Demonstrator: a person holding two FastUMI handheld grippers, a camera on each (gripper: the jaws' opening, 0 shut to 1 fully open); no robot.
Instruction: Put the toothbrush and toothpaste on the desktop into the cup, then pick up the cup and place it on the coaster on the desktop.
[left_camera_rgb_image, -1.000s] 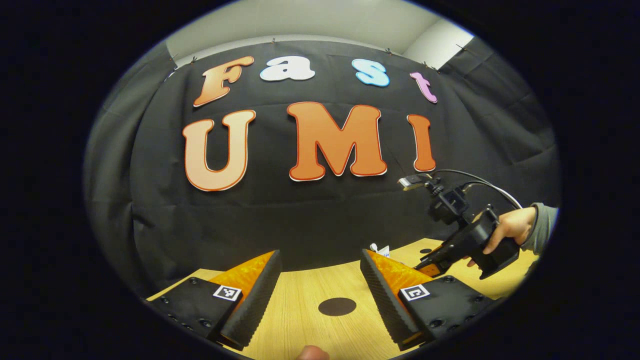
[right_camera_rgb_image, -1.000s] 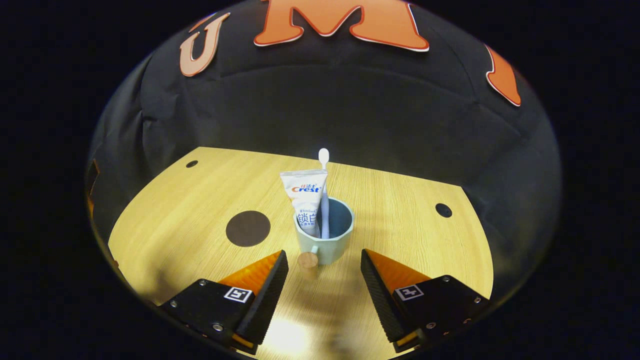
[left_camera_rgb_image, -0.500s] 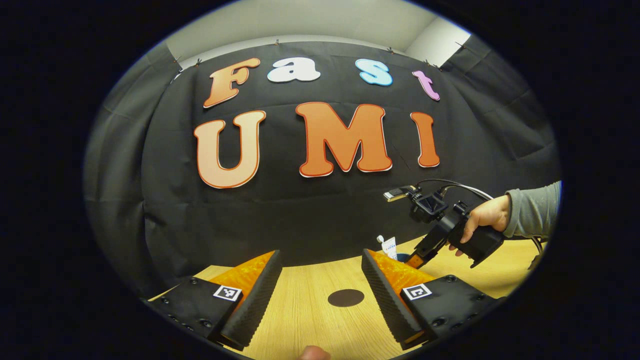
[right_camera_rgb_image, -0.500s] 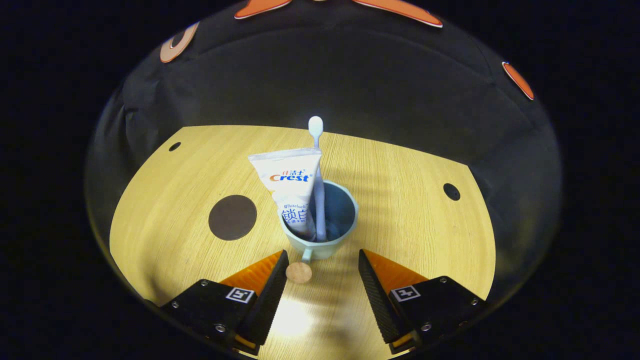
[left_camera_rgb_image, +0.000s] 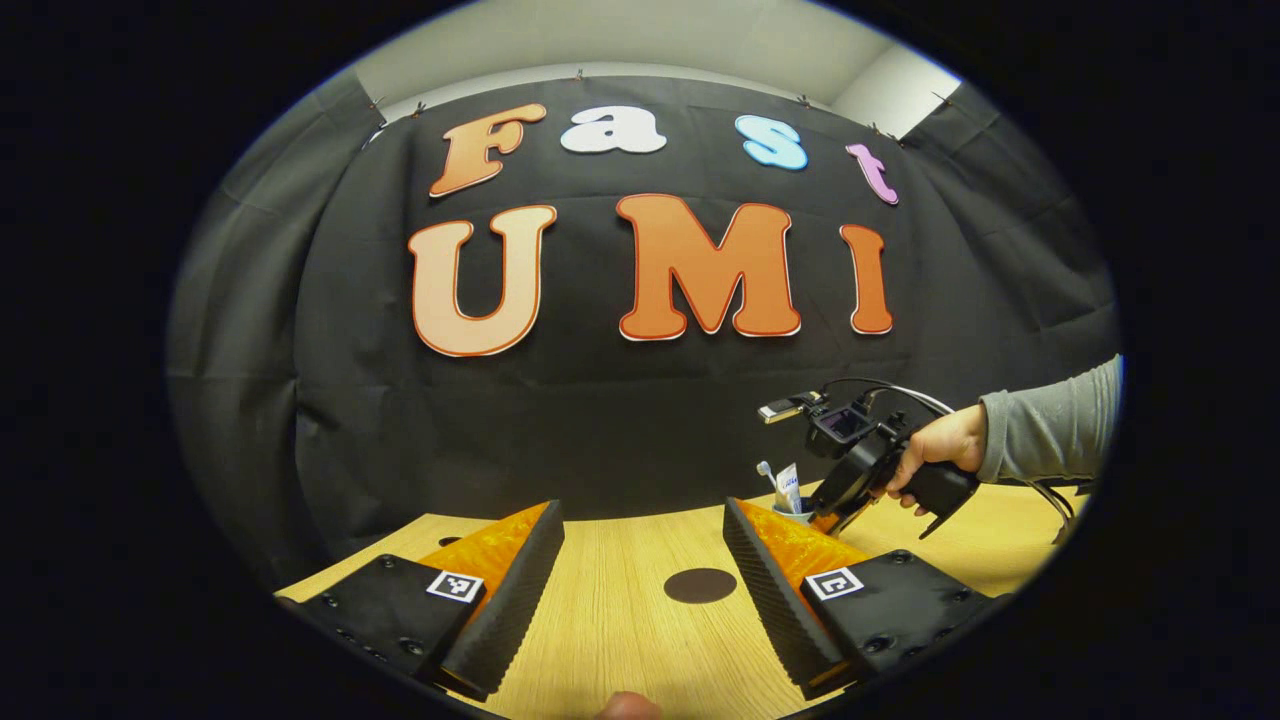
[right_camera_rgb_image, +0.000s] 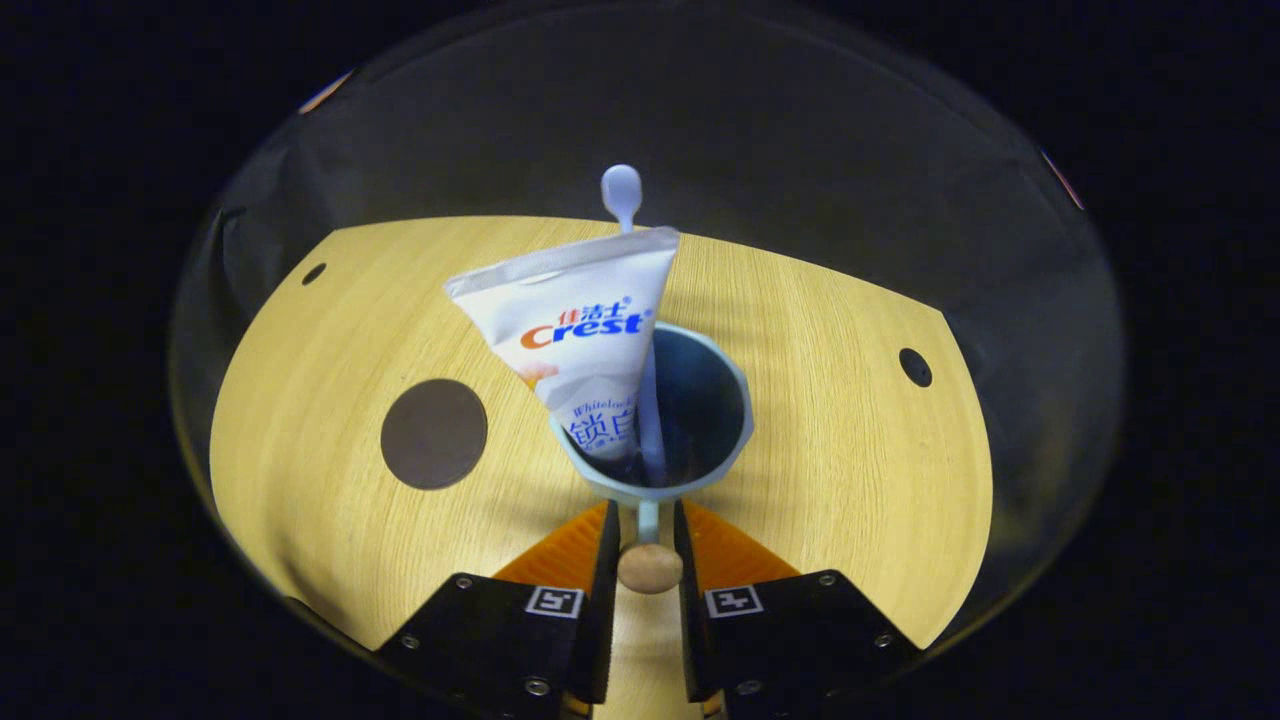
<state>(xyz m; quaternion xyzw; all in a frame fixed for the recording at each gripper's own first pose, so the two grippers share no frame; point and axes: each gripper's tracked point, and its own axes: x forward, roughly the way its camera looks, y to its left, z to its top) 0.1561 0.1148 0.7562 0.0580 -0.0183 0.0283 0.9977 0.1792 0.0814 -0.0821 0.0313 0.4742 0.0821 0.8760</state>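
Observation:
A pale blue cup (right_camera_rgb_image: 700, 485) stands on the wooden desktop (right_camera_rgb_image: 850, 480) with a white toothpaste tube (right_camera_rgb_image: 580, 330) and a toothbrush (right_camera_rgb_image: 621, 190) upright inside it. My right gripper (right_camera_rgb_image: 643, 508) is shut on the cup's handle, both fingers pressing its round wooden knob (right_camera_rgb_image: 649, 567). The dark round coaster (right_camera_rgb_image: 433, 433) lies on the desk left of the cup. In the left gripper view, my left gripper (left_camera_rgb_image: 640, 520) hovers open over the desk with nothing between its fingers, the coaster (left_camera_rgb_image: 700, 585) lying ahead of it. Farther right there, a hand holds the right gripper (left_camera_rgb_image: 850, 470) at the cup (left_camera_rgb_image: 797, 515).
Small dark holes (right_camera_rgb_image: 915, 367) mark the desktop near its far corners. The black cloth wall rises right behind the desk's far edge. A grey sleeve (left_camera_rgb_image: 1050, 435) and a cable reach in from the right in the left gripper view.
My right gripper has moved in toward the cup and shut its fingers on the handle knob. The left gripper has stayed open, drifting only slightly.

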